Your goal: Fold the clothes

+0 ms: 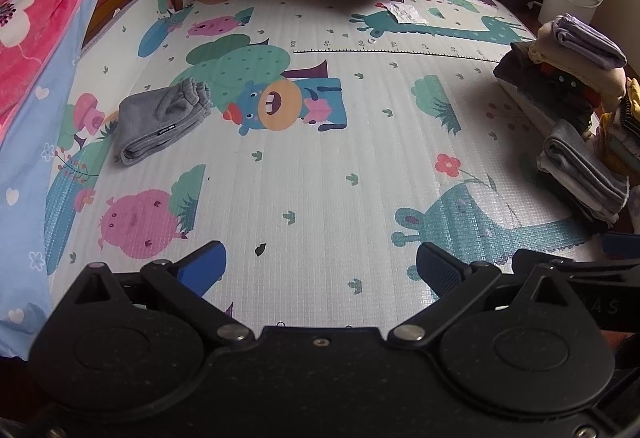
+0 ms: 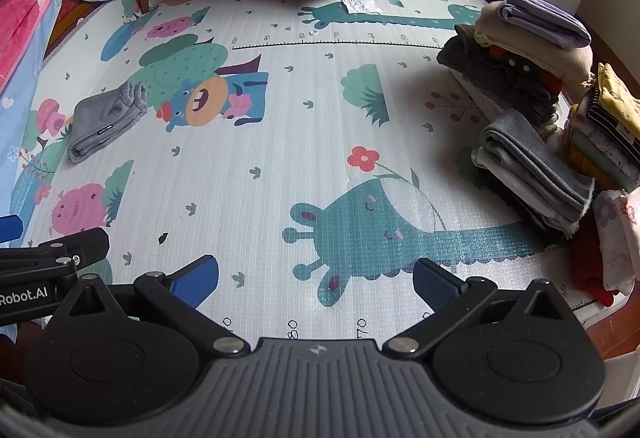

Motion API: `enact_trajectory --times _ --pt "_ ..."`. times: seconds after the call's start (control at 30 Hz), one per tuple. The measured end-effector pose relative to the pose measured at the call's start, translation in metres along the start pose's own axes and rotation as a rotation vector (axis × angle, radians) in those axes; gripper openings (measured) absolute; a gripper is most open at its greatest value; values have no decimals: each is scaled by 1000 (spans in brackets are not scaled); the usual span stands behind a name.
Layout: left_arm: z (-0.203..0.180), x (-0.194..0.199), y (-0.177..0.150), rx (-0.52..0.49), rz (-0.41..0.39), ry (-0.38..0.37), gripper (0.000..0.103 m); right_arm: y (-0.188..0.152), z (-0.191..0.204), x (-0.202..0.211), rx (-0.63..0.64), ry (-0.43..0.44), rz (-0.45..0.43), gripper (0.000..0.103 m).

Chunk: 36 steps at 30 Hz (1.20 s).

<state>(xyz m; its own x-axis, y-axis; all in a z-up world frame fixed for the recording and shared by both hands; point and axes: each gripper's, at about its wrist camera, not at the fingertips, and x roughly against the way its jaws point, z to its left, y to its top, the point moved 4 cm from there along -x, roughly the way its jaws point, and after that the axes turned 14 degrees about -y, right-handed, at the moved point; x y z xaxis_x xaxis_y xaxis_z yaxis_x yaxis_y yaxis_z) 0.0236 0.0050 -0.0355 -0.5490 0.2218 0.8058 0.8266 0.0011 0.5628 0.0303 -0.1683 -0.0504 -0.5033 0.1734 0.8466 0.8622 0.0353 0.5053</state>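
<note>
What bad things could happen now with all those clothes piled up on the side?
The tall pile on the right looks lopsided, with the purple garment perched on top; pulling a lower piece could tip it over. The grey folded pants sit alone near the hanging pink blanket, so a careless sweep might undo the fold. Both tongs, left and right, are open and empty, so nothing is slipping right now.

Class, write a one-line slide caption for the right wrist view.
Open right gripper hovers over the cartoon play mat; folded grey garment far left, stacked clothes right.
</note>
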Motion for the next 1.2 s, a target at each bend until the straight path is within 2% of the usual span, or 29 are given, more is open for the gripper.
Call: enact_trajectory --times 1.2 --pt "1 0 0 5 2 3 103 -3 3 -2 15 2 13 103"
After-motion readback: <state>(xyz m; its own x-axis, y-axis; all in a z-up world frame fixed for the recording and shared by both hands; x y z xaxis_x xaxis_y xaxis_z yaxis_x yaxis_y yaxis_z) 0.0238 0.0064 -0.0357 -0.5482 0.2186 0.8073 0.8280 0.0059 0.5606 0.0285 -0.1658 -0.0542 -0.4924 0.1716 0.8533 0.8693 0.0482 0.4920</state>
